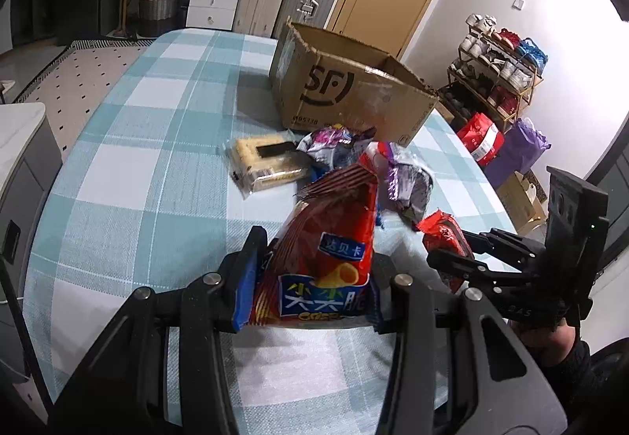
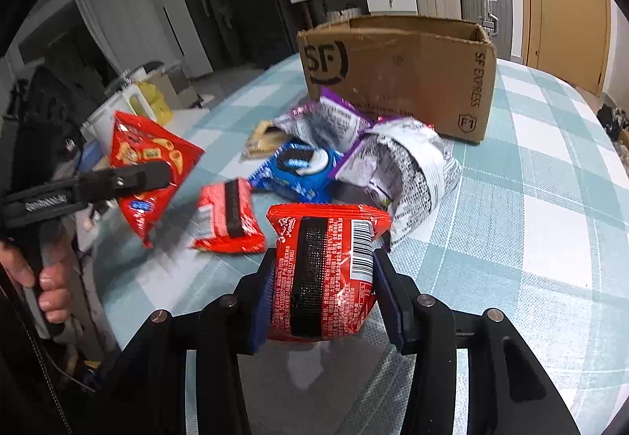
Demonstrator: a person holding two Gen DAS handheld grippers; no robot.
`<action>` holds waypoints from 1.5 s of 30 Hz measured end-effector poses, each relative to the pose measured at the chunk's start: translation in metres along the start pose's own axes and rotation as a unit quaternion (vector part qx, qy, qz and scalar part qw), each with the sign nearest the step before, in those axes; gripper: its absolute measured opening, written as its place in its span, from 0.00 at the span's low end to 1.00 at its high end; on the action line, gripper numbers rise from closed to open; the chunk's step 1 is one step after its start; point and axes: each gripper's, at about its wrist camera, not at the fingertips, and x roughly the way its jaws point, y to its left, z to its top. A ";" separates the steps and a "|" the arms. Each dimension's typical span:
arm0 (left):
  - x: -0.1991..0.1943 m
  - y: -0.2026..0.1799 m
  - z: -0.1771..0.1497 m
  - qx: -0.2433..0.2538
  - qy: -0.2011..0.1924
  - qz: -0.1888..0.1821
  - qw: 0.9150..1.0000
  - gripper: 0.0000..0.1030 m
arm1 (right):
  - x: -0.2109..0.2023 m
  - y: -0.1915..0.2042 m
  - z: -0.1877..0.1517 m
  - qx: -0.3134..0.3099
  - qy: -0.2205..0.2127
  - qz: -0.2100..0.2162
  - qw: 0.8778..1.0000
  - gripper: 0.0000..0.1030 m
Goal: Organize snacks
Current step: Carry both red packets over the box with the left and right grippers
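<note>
Left gripper (image 1: 314, 278) clamps red crisps bag (image 1: 334, 238), right gripper (image 2: 322, 289) clamps red snack pack (image 2: 326, 274), both lifted short of the SF carton (image 2: 397, 77), probably for boxing.

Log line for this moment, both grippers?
left gripper: shut on chip bag, lifted | right gripper: shut on red pack | box: open, behind snack pile | step: nothing boxed visibly
</note>
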 end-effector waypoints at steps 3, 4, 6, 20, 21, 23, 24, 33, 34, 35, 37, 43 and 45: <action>-0.001 -0.005 0.004 0.005 -0.004 -0.003 1.000 0.40 | -0.009 -0.002 0.003 0.007 -0.013 0.009 1.000 0.46; -0.001 -0.007 0.007 0.006 -0.003 -0.006 1.000 0.40 | -0.011 -0.002 0.005 0.010 -0.017 0.013 1.000 0.46; 0.000 -0.011 0.013 0.005 -0.005 -0.013 1.000 0.40 | -0.017 -0.003 0.008 0.015 -0.026 0.020 0.999 0.46; 0.013 -0.039 0.071 0.038 -0.024 -0.040 0.998 0.40 | -0.048 -0.024 0.056 0.057 -0.083 0.067 0.993 0.46; 0.014 -0.041 0.076 0.041 -0.026 -0.042 0.998 0.40 | -0.050 -0.025 0.060 0.056 -0.086 0.067 0.993 0.46; 0.016 -0.043 0.087 0.041 -0.027 -0.045 0.998 0.40 | -0.054 -0.027 0.071 0.053 -0.091 0.068 0.992 0.46; 0.018 -0.043 0.092 0.041 -0.028 -0.046 0.998 0.40 | -0.055 -0.028 0.076 0.053 -0.093 0.068 0.992 0.46; 0.034 -0.059 0.142 0.058 -0.031 -0.050 0.997 0.40 | -0.059 -0.036 0.125 0.039 -0.108 0.063 0.991 0.46; 0.036 -0.061 0.148 0.061 -0.032 -0.049 0.996 0.40 | -0.059 -0.037 0.130 0.038 -0.109 0.062 0.991 0.46; 0.039 -0.061 0.154 0.062 -0.032 -0.050 0.996 0.40 | -0.059 -0.039 0.137 0.037 -0.111 0.062 0.991 0.46; 0.043 -0.064 0.166 0.064 -0.034 -0.051 0.996 0.40 | -0.059 -0.042 0.146 0.037 -0.114 0.063 0.991 0.46; 0.060 -0.070 0.205 0.070 -0.035 -0.049 0.996 0.40 | -0.051 -0.053 0.177 0.036 -0.115 0.060 0.991 0.46; 0.068 -0.071 0.218 0.074 -0.034 -0.045 0.996 0.40 | -0.047 -0.057 0.188 0.036 -0.114 0.062 0.991 0.46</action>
